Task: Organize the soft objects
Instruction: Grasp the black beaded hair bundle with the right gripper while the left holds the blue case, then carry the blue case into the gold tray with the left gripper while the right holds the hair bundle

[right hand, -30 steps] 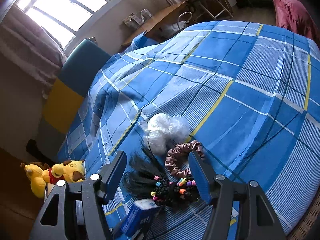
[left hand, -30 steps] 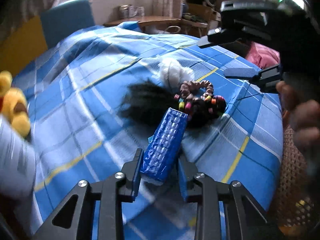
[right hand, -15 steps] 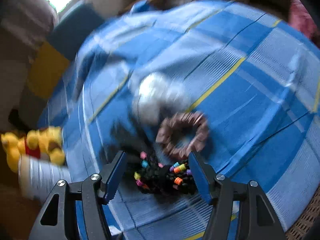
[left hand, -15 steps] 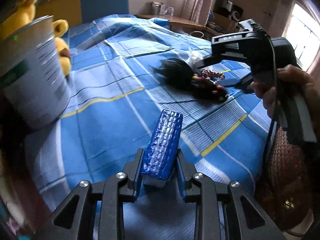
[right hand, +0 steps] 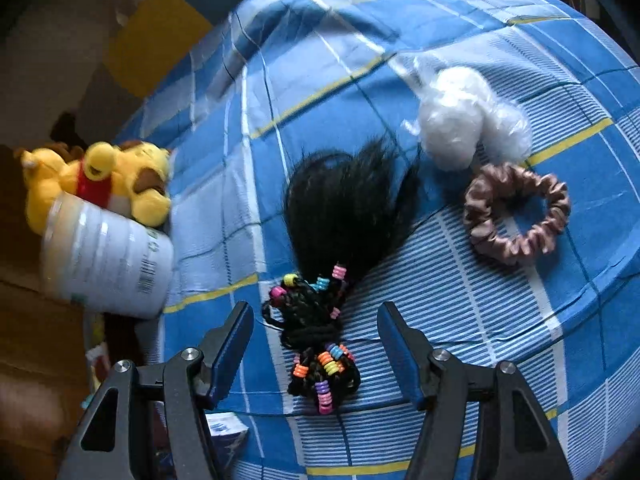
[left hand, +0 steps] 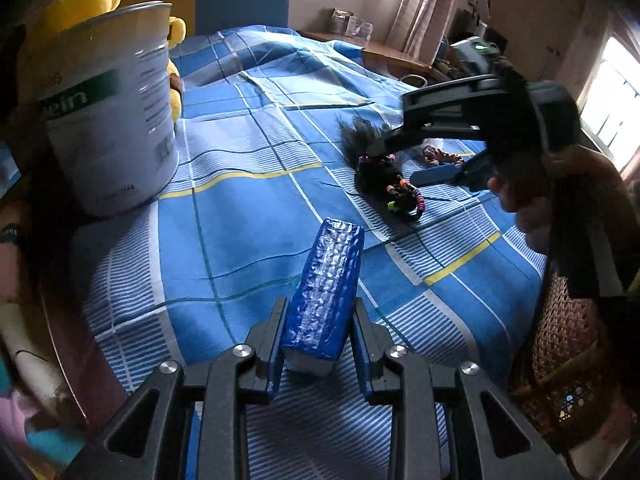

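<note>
The left gripper [left hand: 318,338] is squeezed shut on a blue wrapped pack [left hand: 325,294], low in the middle of the left view, held up over the blue checked bedspread [left hand: 224,240]. So one soft thing is picked up but not put away yet.

The right gripper [right hand: 316,344] has its jaws wide apart w/ nothing between the pads. It hangs just over the black hair piece w/ colored beads [right hand: 320,344], at the bottom middle of the right view. My guess: that one gets grabbed next.

Still lying loose on the bed: the brown scrunchie [right hand: 516,214] at right, and the white puffy bag [right hand: 464,128] just above it.

A big white can [left hand: 108,112] stands at the upper left of the left view, w/ a yellow plush bear [right hand: 100,180] behind it. Maybe things go in the can; can't tell. Most of the job looks left to do.
</note>
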The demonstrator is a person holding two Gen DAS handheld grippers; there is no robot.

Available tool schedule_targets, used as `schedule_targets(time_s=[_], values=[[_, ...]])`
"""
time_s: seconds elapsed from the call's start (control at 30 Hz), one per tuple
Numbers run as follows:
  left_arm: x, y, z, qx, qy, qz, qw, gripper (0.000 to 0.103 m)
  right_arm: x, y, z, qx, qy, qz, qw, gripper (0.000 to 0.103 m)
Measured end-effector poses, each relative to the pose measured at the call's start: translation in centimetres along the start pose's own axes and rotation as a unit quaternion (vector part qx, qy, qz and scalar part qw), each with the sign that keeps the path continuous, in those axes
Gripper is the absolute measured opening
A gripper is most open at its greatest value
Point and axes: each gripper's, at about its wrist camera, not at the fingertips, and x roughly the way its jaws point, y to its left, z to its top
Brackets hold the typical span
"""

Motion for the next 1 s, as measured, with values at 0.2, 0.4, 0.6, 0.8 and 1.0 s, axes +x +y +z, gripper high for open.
schedule_targets(time_s=[0.2,0.4,0.6,0.8,1.0], values=[[-0.1,-0.1,-0.3,0.001,-0.007,0.003,1.0000,0.029,2.5,1.8,0.6,-0.053,0.001,-0.069,0.996,0.059],[-0.5,-0.1,-0.4,-0.004,-0.009,0.003,0.9999,0.028,3.0,2.6,0.2,-0.103,-0.004,-0.122,0.987,0.036],[-1.9,0.4,-0.3,-0.017,-0.019,0.001,0.9997,0.028,4.0,4.1,-0.9,-0.153,-0.006,-0.162,0.975,0.036],[-4.1,1.8,-0.2,-0.043,-0.039,0.004,0.9983,0.028,3.8,4.2,-1.1,-0.166,-0.010,-0.166,0.972,0.036],[-8.8,5.6,0.2,-0.097,-0.086,0.033,0.9910,0.028,4.2,4.9,-1.8,-0.185,-0.015,-0.176,0.967,0.037]])
